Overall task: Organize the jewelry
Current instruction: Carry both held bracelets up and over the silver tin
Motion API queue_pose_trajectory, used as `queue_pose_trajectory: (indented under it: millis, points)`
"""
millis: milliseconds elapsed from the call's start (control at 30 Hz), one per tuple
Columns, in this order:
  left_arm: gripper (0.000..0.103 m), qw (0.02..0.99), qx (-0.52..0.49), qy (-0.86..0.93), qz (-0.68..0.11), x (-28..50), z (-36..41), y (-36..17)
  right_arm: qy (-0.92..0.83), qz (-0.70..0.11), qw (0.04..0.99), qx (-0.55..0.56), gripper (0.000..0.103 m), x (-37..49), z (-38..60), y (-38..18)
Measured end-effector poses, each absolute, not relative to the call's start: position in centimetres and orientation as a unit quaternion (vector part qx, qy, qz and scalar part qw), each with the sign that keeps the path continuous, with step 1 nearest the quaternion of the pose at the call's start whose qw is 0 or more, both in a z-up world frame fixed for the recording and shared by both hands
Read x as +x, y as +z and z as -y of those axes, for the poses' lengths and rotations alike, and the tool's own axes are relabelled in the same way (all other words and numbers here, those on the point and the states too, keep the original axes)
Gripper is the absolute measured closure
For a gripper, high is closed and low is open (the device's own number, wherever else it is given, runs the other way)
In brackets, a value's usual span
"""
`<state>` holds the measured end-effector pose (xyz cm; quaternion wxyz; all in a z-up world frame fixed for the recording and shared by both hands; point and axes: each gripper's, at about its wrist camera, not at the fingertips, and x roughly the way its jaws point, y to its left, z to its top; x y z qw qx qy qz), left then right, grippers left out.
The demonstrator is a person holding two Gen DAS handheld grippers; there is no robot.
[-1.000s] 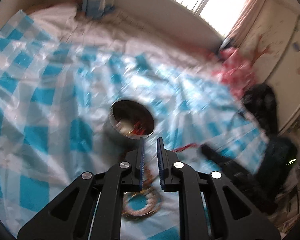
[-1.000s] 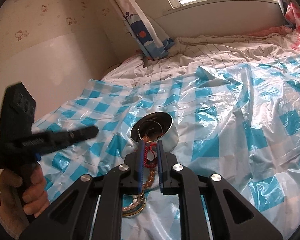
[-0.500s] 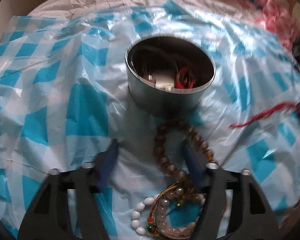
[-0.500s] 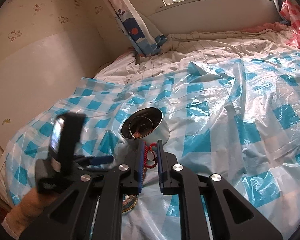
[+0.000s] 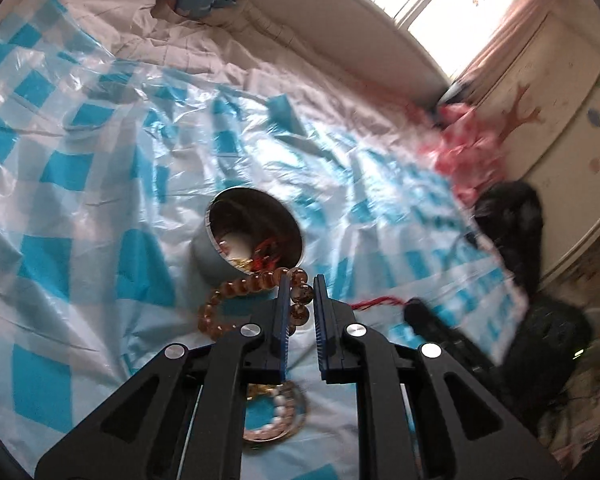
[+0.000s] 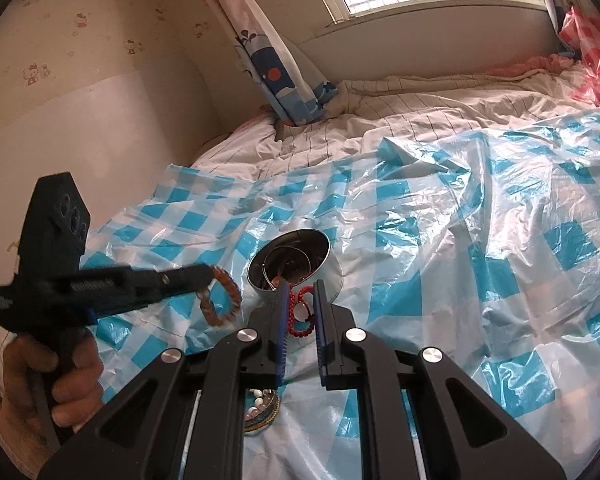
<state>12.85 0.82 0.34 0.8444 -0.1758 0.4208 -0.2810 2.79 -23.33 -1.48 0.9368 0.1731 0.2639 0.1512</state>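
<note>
A round metal tin (image 5: 244, 236) (image 6: 296, 264) holding jewelry sits on a blue-and-white checked plastic sheet (image 5: 80, 208). My left gripper (image 5: 300, 300) is shut on an amber bead bracelet (image 5: 236, 292) and holds it just above the sheet, in front of the tin; the right wrist view shows it hanging from the left gripper's tip (image 6: 220, 296). My right gripper (image 6: 302, 304) is shut on a red bead bracelet (image 6: 300, 312) close to the tin's near side. More bracelets (image 5: 276, 416) (image 6: 260, 408) lie below the grippers.
The sheet covers a bed with striped bedding (image 6: 400, 120). A curtain (image 6: 276, 60) hangs at the back by the wall. A pink-red bag (image 5: 468, 152) and a dark object (image 5: 512, 216) lie at the bed's right edge.
My left gripper opened around the amber bracelet on the sheet, then shut on it and lifted it. My right gripper stayed shut on the red bracelet near the tin.
</note>
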Motion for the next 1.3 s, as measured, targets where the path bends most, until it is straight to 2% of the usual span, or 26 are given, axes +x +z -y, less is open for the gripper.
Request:
queue_pose_trajectory:
  millis: [200,467,1300]
  points:
    - [0.093,0.837,-0.216,-0.309,-0.396,12.8,-1.1,1.5,0.149,-0.236,0.947,0.156,0.09,2.1,22.9,-0.3]
    - [0.093,0.845,-0.215,-0.316,-0.374,12.5,-0.8,2.9,0.145,-0.201,0.956,0.158,0.09,1.8,22.8,1.2]
    - [0.093,0.859,-0.214,-0.276,-0.375,15.5,0.3,2.1,0.149,-0.208,0.952,0.17,0.09,7.6,21.3,0.9]
